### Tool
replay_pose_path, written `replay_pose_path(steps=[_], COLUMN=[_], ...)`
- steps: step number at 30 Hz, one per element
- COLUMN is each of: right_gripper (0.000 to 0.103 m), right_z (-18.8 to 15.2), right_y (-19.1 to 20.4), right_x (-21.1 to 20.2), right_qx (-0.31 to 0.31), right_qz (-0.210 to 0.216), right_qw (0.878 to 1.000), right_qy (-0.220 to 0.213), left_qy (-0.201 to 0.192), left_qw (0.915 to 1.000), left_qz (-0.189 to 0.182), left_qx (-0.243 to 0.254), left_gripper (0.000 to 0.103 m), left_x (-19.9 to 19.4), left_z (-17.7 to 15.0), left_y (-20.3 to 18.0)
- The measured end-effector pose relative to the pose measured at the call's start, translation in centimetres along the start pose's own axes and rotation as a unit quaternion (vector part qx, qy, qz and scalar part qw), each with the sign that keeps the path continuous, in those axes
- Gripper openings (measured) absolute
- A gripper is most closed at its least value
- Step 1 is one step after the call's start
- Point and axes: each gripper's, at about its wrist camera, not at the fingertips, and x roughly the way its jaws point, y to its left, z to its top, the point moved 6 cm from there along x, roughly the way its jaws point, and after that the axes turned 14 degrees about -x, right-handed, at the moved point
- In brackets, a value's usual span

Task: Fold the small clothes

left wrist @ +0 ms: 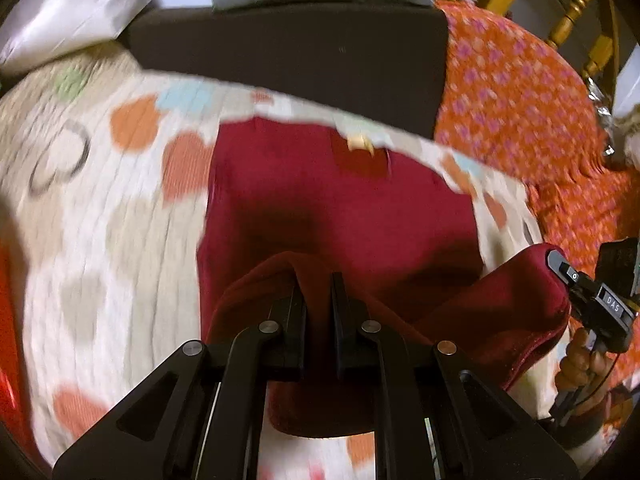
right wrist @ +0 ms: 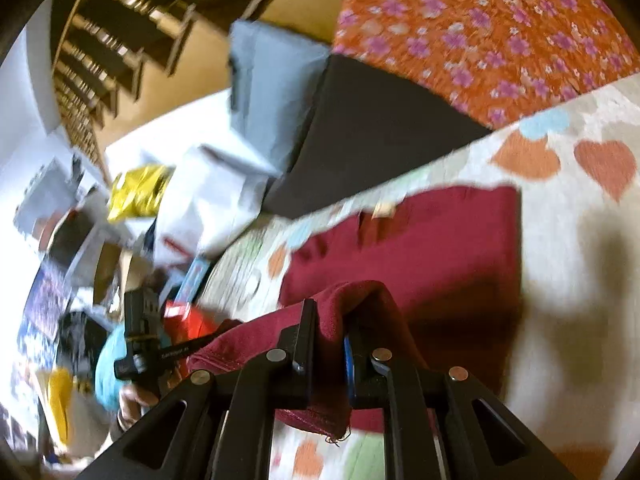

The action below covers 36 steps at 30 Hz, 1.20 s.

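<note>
Left wrist cam: the left gripper (left wrist: 318,292) is pinching the near edge of the dark red garment (left wrist: 340,208), lifted off the heart-print blanket (left wrist: 100,240). Right wrist cam: right gripper (right wrist: 330,320) is clamped on the same red cloth, rest lying flat.

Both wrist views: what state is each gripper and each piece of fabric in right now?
Left gripper: shut on the dark red cloth garment.
Right gripper: shut on the same garment.
Dark red cloth garment: near edge lifted by both grippers, far part flat on the quilt.
Cream quilt with coloured hearts: spread flat under the garment.
Dark grey cushion: lying beyond the quilt, untouched.
</note>
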Motion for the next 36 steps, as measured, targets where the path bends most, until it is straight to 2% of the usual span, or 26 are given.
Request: replay_pose_path(steps=[1,5,6,7,8,9,11,12,13,15,18,21,25,27,28,31,34,36], right_gripper=[0.01,0.013,0.016,0.028,0.035,0.035,0.042,0.042,0.042,0.042,0.042,0.042,0.042,0.042,0.042,0.041,0.041,0.041], right_z=[0.7,3.0,3.0,2.8,2.8,3.1,3.8,4.0,4.3,4.3,3.9,3.1,3.0,2.4,2.1,2.2,2.4,2.0], right_y=[-1.1,-7.0,-8.3,-9.1,-9.8,-9.8,-9.7,-9.7,-9.6,-8.5,-5.4,-4.3,-6.1,-8.8,-9.7,-10.1,-8.3,-7.0], right_x=[0.9,6.6,8.1,8.6,8.8,8.3,6.3,5.2,4.4,3.4,3.9,6.7,10.3,12.6,13.3,13.0,10.3,8.9], right_qx=[0.005,0.039,0.04,0.043,0.046,0.048,0.049,0.047,0.042,0.02,-0.047,-0.099,-0.082,-0.075,-0.071,-0.064,-0.068,-0.081], right_qz=[-0.006,-0.079,-0.103,-0.121,-0.138,-0.132,-0.131,-0.14,-0.148,-0.146,-0.124,-0.151,-0.179,-0.242,-0.251,-0.247,-0.238,-0.232], right_qw=[1.0,0.996,0.993,0.99,0.988,0.989,0.99,0.989,0.988,0.989,0.991,0.983,0.979,0.962,0.959,0.962,0.966,0.967], right_qy=[0.002,0.012,0.037,0.051,0.055,0.039,0.0,-0.016,-0.026,-0.03,-0.015,0.022,0.051,0.098,0.111,0.103,0.078,0.071], left_qy=[-0.005,-0.02,-0.023,-0.009,0.005,0.015,0.007,-0.009,-0.036,-0.078,-0.09,-0.094,-0.058,-0.042,-0.036,-0.017,-0.012,-0.021], left_qw=[0.9999,0.9989,0.9985,0.9984,0.9982,0.9979,0.9984,0.9989,0.9985,0.996,0.9955,0.9954,0.9968,0.9956,0.9931,0.9895,0.989,0.9882], left_qz=[0.009,0.026,0.031,0.028,0.02,0.015,0.007,0.011,0.024,0.024,0.011,0.016,0.049,0.08,0.107,0.132,0.113,0.107], left_qx=[-0.003,-0.034,-0.039,-0.048,-0.056,-0.062,-0.055,-0.044,-0.035,-0.035,-0.029,-0.015,-0.026,-0.026,-0.031,-0.056,-0.095,-0.108], left_gripper=[0.009,0.009,0.009,0.013,0.015,0.016,0.019,0.033,0.052,0.064,0.064,0.064,0.064,0.064,0.064,0.065,0.066,0.066], left_x=[1.3,5.0,5.5,6.5,7.0,7.2,6.6,6.0,5.1,3.4,2.2,2.7,6.7,8.9,10.4,12.5,12.7,12.0], left_z=[1.8,6.9,7.8,8.7,9.1,9.3,10.0,10.4,10.9,11.8,12.0,11.3,10.9,10.8,10.8,10.9,11.6,12.1], left_y=[0.1,2.7,3.5,4.1,4.5,4.7,4.5,4.3,4.3,4.4,3.8,2.9,2.5,3.2,4.0,6.0,7.1,7.2])
